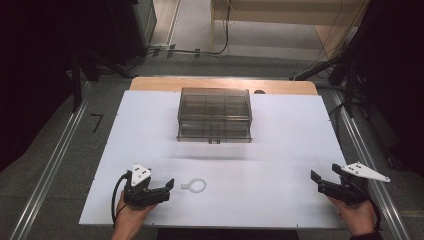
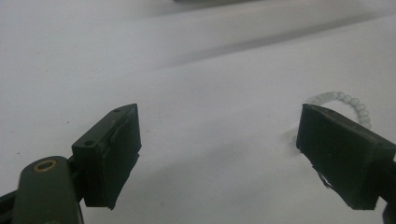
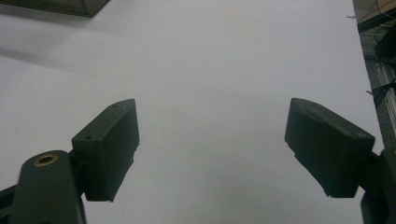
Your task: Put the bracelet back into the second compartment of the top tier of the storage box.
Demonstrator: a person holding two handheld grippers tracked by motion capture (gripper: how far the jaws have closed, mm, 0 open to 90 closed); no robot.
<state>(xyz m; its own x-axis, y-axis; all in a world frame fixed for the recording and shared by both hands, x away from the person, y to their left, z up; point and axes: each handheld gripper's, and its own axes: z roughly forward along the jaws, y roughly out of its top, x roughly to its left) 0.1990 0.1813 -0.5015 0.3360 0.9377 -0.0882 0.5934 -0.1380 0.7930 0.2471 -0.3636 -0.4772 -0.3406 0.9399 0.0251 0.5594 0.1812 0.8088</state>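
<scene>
The small ring of pale translucent beads (image 1: 194, 186) lies flat on the white desk (image 1: 280, 165), just right of the left gripper (image 1: 169, 187), whose jaws stand apart. Lying so thin and loose, it could slide or slip from a shallow pinch. The right gripper (image 1: 317, 181), also spread, sits well apart.

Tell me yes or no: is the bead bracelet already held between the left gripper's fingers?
No, the bead bracelet lies on the white table beside the open left gripper, untouched.
</scene>
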